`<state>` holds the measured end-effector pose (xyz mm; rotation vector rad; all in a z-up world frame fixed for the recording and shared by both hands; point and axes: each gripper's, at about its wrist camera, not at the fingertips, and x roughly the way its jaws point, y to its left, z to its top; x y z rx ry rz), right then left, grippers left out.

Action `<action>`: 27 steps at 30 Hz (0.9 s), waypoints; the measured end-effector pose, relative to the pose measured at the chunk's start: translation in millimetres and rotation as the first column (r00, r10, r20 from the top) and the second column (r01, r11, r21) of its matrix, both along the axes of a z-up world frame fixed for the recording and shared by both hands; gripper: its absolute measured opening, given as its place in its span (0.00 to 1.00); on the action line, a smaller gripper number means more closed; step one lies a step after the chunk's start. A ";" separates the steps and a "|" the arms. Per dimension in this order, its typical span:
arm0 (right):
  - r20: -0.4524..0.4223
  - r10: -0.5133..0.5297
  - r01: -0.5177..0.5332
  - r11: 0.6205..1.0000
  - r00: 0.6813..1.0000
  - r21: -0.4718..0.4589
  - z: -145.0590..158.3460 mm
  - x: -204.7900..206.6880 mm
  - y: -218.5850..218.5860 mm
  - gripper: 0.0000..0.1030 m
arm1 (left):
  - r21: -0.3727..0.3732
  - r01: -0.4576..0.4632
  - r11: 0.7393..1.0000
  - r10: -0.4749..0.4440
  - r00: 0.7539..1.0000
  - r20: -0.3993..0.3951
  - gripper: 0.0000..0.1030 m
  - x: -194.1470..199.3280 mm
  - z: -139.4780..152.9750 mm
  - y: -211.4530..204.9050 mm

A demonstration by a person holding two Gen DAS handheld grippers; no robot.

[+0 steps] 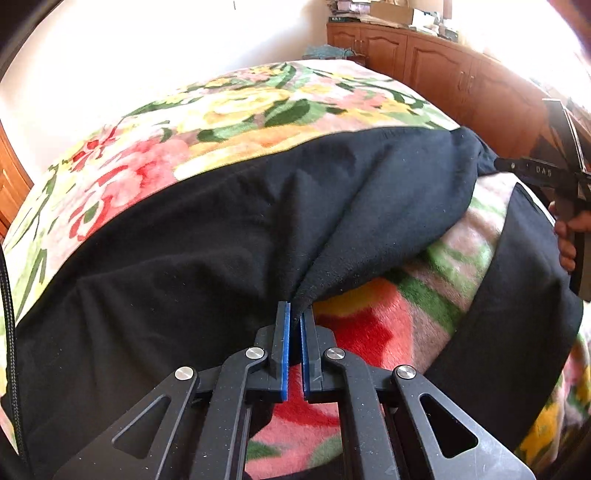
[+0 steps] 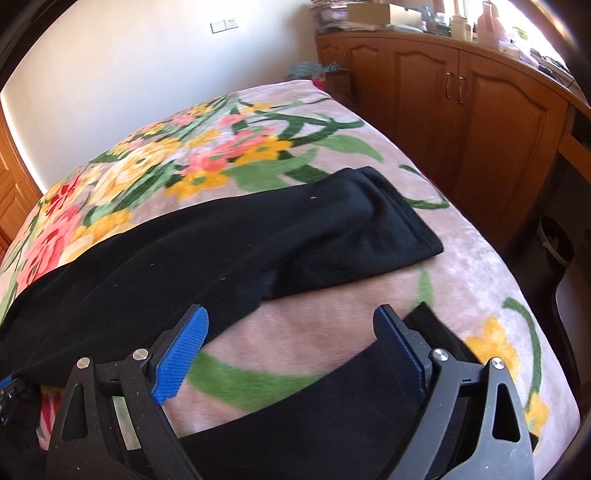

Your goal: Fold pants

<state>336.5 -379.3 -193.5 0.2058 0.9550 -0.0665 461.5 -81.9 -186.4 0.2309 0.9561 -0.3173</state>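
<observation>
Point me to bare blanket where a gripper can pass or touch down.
Free: the floral fleece blanket strip between the two legs of the black fleece pants, under the open right gripper; also the far half of the bed beyond the pants. Crowded: the crotch, where the left gripper is shut on fabric.

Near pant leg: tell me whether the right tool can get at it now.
Probably yes: the right tool is open, the near pant leg lies flat on the blanket just below it, nothing between.

I see a flowery blanket on the bed. Brown wooden cupboards stand beside it. A white switch is on the wall.
</observation>
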 end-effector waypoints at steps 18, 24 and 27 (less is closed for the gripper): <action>-0.097 -0.136 0.143 0.987 0.986 0.071 -34.3 41.2 -103.3 0.66 | 0.002 0.006 1.000 -0.006 1.000 -0.002 0.05 14.0 -13.0 5.7; -0.138 -0.179 0.198 0.971 0.974 0.135 -48.9 60.1 -124.9 0.55 | 0.009 -0.002 1.000 0.002 1.000 0.001 0.04 15.5 -15.6 6.0; -0.147 -0.180 0.195 0.976 0.973 0.097 -47.7 67.5 -124.7 0.31 | 0.011 0.003 1.000 -0.003 1.000 0.004 0.04 15.7 -15.2 5.1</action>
